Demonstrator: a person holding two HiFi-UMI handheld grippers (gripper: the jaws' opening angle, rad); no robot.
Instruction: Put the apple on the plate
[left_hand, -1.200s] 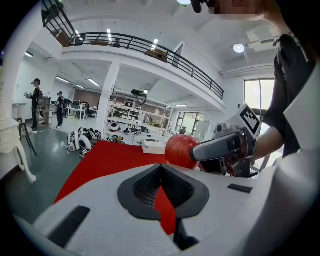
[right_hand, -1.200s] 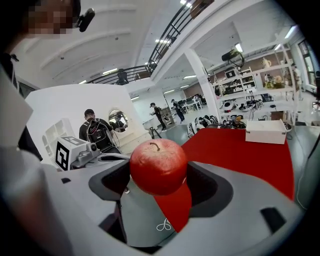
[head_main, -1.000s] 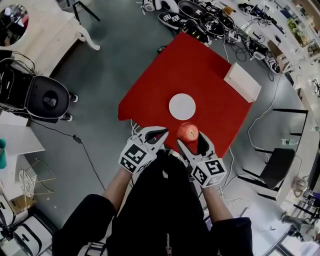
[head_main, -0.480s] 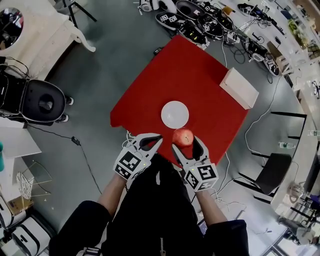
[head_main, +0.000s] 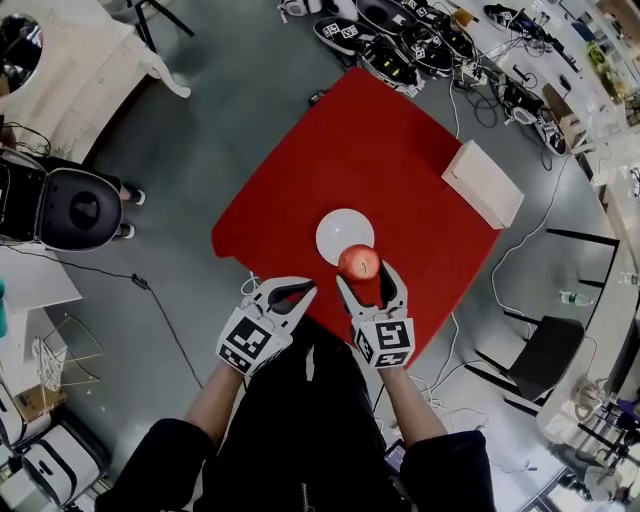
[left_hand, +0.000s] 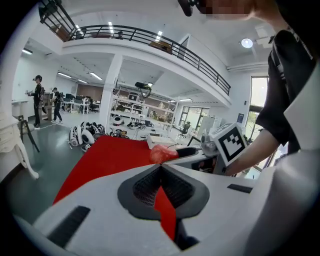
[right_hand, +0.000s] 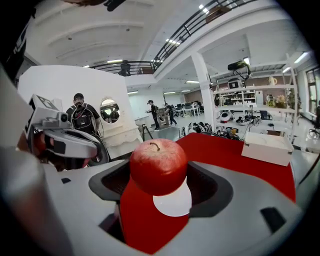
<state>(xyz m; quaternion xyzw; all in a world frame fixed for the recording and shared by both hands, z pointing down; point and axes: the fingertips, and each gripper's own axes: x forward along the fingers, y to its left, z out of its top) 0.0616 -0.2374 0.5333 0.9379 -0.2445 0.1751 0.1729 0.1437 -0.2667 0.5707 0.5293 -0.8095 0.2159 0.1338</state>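
Note:
A red apple (head_main: 358, 262) is clamped between the pads of my right gripper (head_main: 362, 270), held above the near edge of the white plate (head_main: 338, 230) on the red table (head_main: 380, 150). In the right gripper view the apple (right_hand: 158, 166) sits stem up between the jaws, with the plate (right_hand: 175, 201) showing just below and behind it. My left gripper (head_main: 306, 288) hovers beside it at the table's near edge, its tips touching with nothing held. The left gripper view shows its shut tips (left_hand: 161, 169) and the apple (left_hand: 161, 153) off to the right.
A white box (head_main: 483, 183) lies on the table's right corner. Several marked grippers and cables (head_main: 400, 40) lie on the floor beyond the table. A black seat (head_main: 80, 205) stands at the left, a dark chair (head_main: 548, 340) at the right.
The right gripper has carried the apple forward from the table's near edge until it overlaps the plate's rim. The left gripper has drifted slightly alongside, still shut.

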